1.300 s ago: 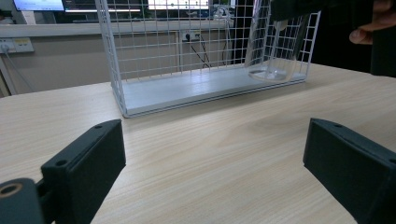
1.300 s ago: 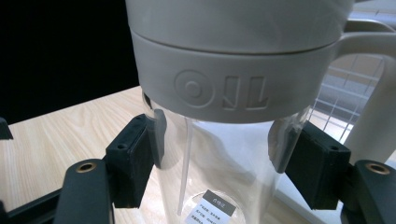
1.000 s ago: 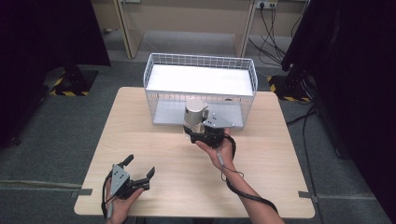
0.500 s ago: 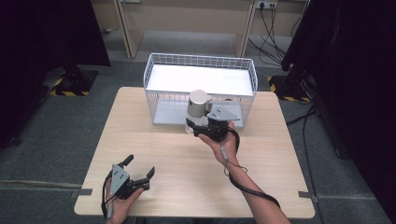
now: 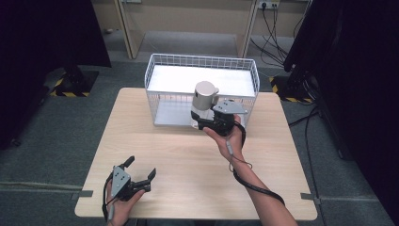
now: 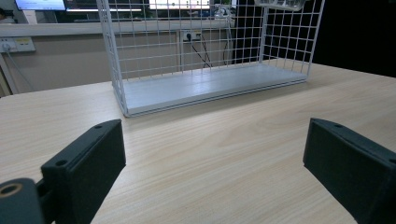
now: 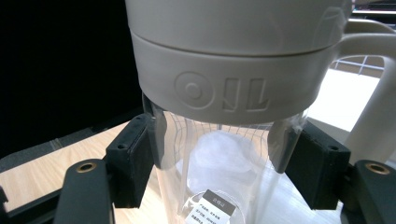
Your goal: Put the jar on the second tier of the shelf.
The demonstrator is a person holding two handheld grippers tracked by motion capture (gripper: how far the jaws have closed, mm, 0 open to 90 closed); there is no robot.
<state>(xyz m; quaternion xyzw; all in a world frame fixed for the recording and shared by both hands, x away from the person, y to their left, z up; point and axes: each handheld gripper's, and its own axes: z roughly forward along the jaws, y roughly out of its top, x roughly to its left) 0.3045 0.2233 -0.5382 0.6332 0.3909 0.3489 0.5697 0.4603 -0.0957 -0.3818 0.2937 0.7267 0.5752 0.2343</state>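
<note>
**Oil bottle up, basket next**

Right gripper clamped on the clear glass body of the oil bottle, just under its grey lid; pads pressed to both sides of the glass in the right gripper view. Bottle upright, held off the table in front of the near wall of the wire basket. Left gripper low at the near left corner of the table, jaws wide, nothing between them, well apart from the bottle.

Likely step: carrying the bottle over the near wall and down onto the basket floor.

- Keep it upright; glass is smooth and the lid end heavy, so no tilt and no slackening of the grip.
- Lift until the base clears the top wire before moving forward.
- Mind the handle beside the right jaw: keep it off the mesh.
- Lower straight, let the base sit flat, then open.
- Left gripper best kept where it is.
</note>
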